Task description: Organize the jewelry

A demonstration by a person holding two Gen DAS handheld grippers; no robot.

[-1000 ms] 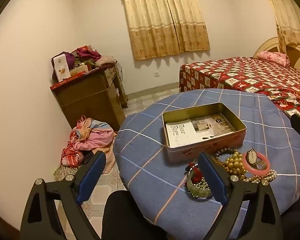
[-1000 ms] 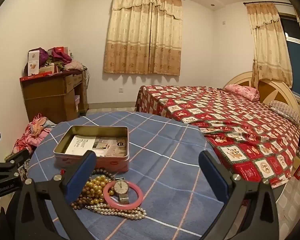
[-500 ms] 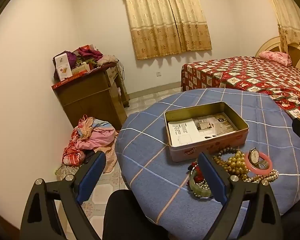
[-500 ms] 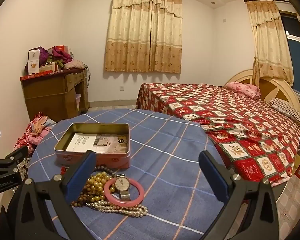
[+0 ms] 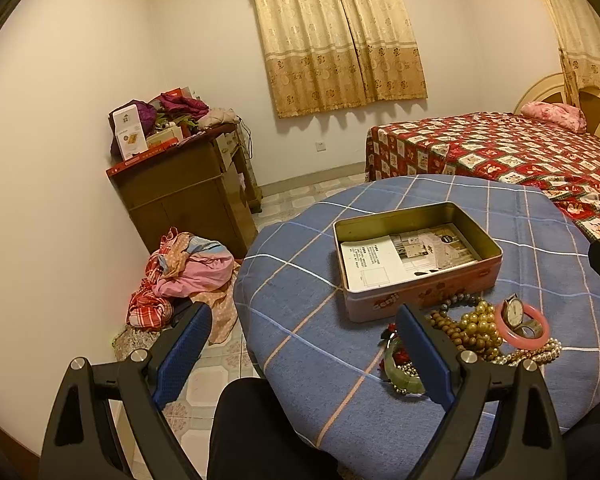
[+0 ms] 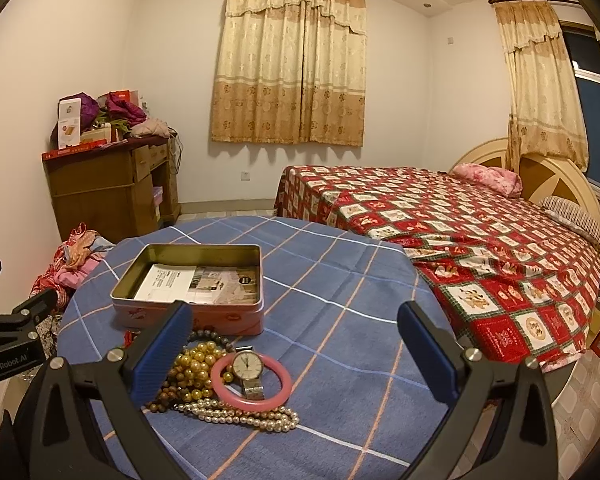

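An open pink tin box [image 5: 420, 296] [image 6: 188, 312] lined with printed paper stands on the round table. In front of it lies a jewelry pile: a pink bangle [image 6: 284, 388] [image 5: 540, 330], a wristwatch [image 6: 248, 366] [image 5: 514, 312], gold beads [image 6: 198, 368] [image 5: 478, 326], brown wooden beads [image 5: 448, 326], a white pearl strand [image 6: 244, 418] and a green bangle [image 5: 404, 376]. My left gripper [image 5: 304, 344] is open and empty at the table's near-left edge. My right gripper [image 6: 294, 340] is open and empty above the pile.
The table wears a blue checked cloth [image 6: 340, 280]. A bed with a red patterned cover [image 6: 460, 224] stands to the right. A wooden cabinet [image 5: 188, 196] piled with things stands at the left wall. A clothes heap [image 5: 184, 272] lies on the floor.
Both grippers have drawn back slightly and lowered, so the table and jewelry sit a little farther ahead. Nothing on the table has moved. Both stay open.
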